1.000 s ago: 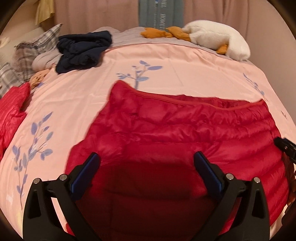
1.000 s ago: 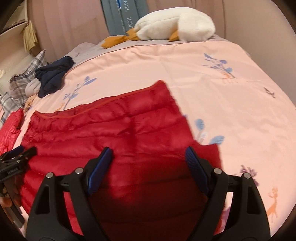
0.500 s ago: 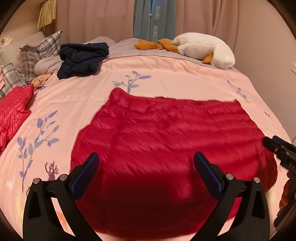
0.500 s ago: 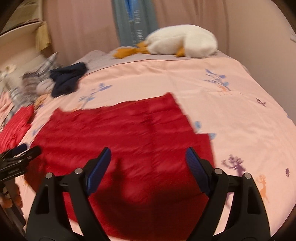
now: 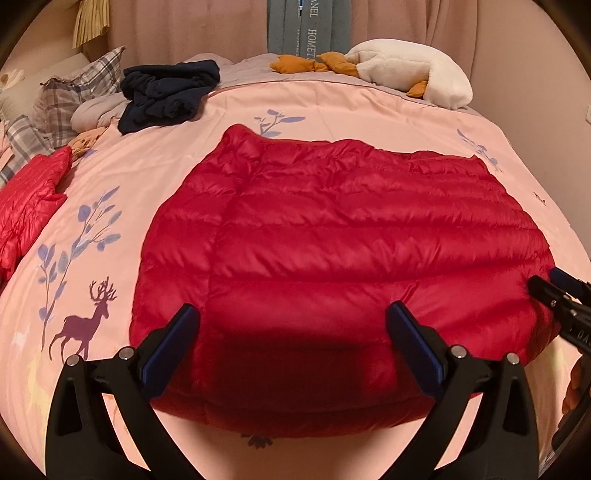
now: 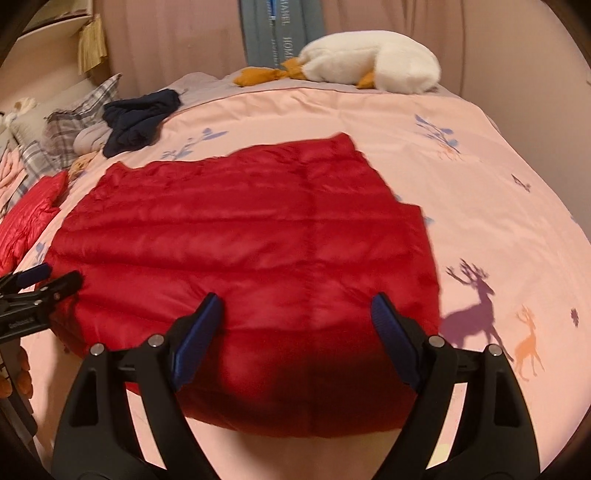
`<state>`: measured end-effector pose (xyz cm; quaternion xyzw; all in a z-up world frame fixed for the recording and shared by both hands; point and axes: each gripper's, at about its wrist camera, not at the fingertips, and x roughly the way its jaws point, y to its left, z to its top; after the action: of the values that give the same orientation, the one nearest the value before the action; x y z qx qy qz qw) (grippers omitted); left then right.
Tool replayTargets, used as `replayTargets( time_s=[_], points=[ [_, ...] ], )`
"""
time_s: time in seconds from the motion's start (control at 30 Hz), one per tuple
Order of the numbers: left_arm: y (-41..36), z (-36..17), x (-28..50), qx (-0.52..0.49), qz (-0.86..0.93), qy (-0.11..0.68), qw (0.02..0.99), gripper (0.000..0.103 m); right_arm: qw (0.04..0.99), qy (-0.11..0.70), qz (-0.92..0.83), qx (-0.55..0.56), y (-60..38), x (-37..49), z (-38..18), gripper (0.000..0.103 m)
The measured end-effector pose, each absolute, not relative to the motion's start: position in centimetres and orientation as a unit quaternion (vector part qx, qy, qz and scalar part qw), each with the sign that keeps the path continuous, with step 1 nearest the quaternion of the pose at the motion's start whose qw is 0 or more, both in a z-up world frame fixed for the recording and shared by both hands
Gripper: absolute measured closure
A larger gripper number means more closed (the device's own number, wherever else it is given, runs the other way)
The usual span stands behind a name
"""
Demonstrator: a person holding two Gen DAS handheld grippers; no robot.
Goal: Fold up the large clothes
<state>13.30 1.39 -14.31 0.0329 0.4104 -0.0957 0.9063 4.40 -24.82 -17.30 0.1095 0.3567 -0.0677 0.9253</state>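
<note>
Jacket [image 5: 332, 236] near hem shadowed behind left tool [image 5: 291, 321], right tool [image 6: 295, 310]; both gape wide, gripping nothing.

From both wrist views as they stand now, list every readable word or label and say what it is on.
"HOMETE", cut off by a plush foot: blue hanging banner behind the bed.
"ANEL", first letters cut off at the frame's top: same banner.
"DA", rest out of frame: right gripper arm.
White lettering on the left gripper arm: too blurred to read.
Red puffer jacket: no text.
</note>
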Motion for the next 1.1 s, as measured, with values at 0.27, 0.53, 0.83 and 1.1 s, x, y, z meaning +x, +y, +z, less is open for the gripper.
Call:
replayTargets(
  time_s=[0.27, 0.53, 0.83, 1.1],
  points=[
    [3.0, -13.7, 11.9, 0.031, -0.086, 0.411, 0.907, 0.001, 0.922, 0.348, -0.110, 0.127, -27.2, 2.5, -16.7, 0.018],
    [1.5, -14.2, 9.6, 0.042, -0.105, 0.405, 0.907, 0.001, 0.930, 0.347, -0.024, 0.115, -22.9, 1.6, -16.9, 0.018],
    [3.3, -16.4, 9.5, 0.041, -0.077, 0.427, 0.900, 0.001, 0.925, 0.362, -0.064, 0.099, -24.2, 1.2, -18.1, 0.018],
    [7.6, -15.9, 10.7, 0.033, -0.007, 0.432, 0.901, 0.001, 0.913, 0.367, -0.133, 0.116, -28.4, -0.2, -18.3, 0.018]
  ],
)
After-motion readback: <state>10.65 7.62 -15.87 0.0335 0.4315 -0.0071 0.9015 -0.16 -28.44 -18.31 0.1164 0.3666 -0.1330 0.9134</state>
